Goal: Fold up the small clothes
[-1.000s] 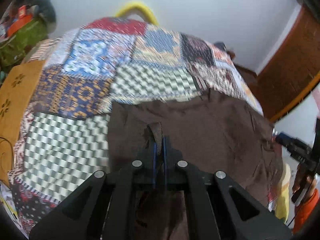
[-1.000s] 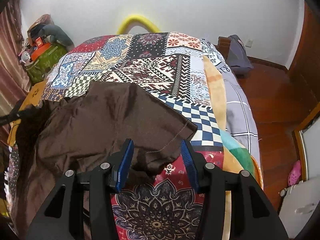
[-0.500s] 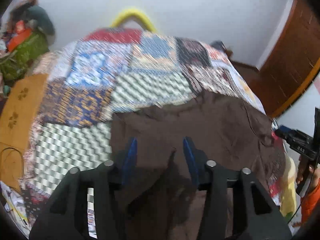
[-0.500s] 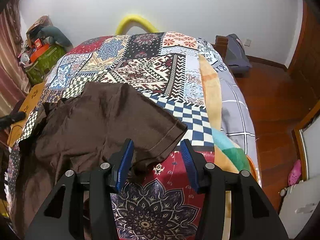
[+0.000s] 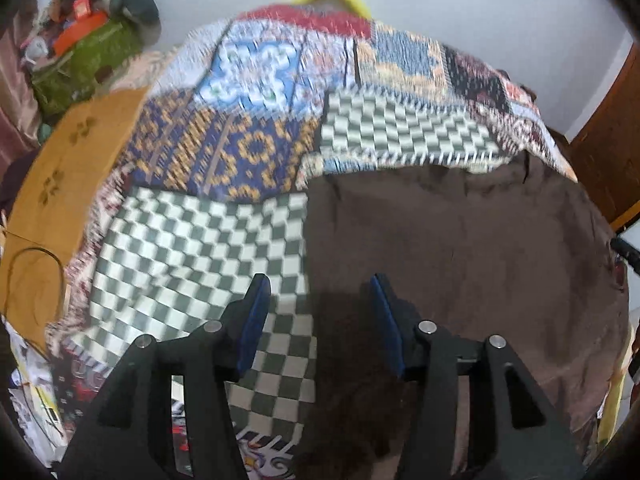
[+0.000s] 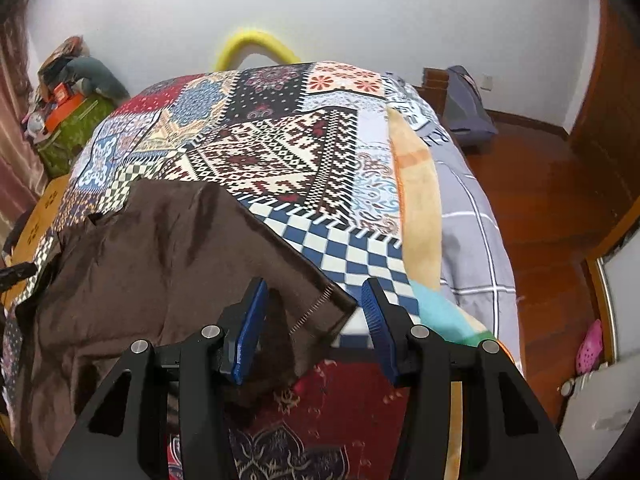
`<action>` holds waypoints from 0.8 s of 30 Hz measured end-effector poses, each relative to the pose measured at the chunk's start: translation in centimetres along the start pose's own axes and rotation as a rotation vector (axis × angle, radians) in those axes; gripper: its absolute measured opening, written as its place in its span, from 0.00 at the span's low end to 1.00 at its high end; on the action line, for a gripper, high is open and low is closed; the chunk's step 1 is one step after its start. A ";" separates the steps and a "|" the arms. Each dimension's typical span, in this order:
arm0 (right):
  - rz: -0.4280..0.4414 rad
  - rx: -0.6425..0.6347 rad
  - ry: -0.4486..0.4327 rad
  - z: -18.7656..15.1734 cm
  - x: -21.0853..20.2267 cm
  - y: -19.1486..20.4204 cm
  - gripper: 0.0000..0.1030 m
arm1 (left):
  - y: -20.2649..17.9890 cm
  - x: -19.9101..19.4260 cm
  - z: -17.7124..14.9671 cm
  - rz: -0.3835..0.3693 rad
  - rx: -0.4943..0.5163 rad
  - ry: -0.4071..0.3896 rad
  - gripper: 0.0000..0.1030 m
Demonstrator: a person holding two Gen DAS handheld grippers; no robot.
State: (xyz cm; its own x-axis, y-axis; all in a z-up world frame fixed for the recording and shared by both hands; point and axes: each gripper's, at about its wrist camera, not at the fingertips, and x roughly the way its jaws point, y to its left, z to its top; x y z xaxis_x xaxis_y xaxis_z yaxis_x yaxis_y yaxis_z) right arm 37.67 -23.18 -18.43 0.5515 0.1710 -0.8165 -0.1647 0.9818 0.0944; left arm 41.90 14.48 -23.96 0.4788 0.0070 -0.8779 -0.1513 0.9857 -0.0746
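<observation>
The brown garment (image 6: 168, 272) lies spread on the patchwork bedspread (image 6: 304, 160) of the bed, its body mostly flat with shallow wrinkles. In the right wrist view a stitched hem corner (image 6: 320, 308) points toward the near edge of the bed and sits just ahead of the right gripper (image 6: 312, 316), between the lines of its two fingers. The right jaws stand wide open and hold nothing. The left gripper (image 5: 318, 312) is at the opposite side of the garment; its jaws are also wide open and empty, with the garment's straight side edge (image 5: 306, 248) running up between them over the grey-checked patch (image 5: 192, 256). The left wrist view is motion-blurred, so fine detail there cannot be read. Judged from its drape, the fabric is thin, light and limp: it will sag from any single hold and offers no stiffness along a fold line. Take hold at hems and corners, where the stitching adds body, pinching only the garment's own layer and not the bedspread beneath. The likely risk is fabric sliding on the smooth cover when dragged.
</observation>
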 end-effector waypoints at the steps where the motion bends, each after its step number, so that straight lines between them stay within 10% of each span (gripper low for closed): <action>1: 0.001 -0.013 0.005 0.0 0.1 0.2 0.31 | -0.3 0.5 -0.3 0.002 0.010 0.008 0.50; 5: -0.011 -0.045 0.027 -0.1 0.7 0.8 0.09 | -1.7 0.8 -1.3 0.035 0.060 -0.008 0.50; 24: 0.124 -0.156 -0.088 2.1 -6.4 9.9 0.07 | -0.5 -6.0 -2.7 0.059 0.079 -0.106 0.55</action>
State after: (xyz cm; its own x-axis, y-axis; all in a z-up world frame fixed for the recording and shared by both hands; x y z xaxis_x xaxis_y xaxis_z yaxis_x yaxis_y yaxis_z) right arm 34.29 -14.38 -11.10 0.5872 0.3025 -0.7508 -0.3565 0.9294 0.0956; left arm 36.76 13.53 -19.91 0.5603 0.0790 -0.8245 -0.1153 0.9932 0.0167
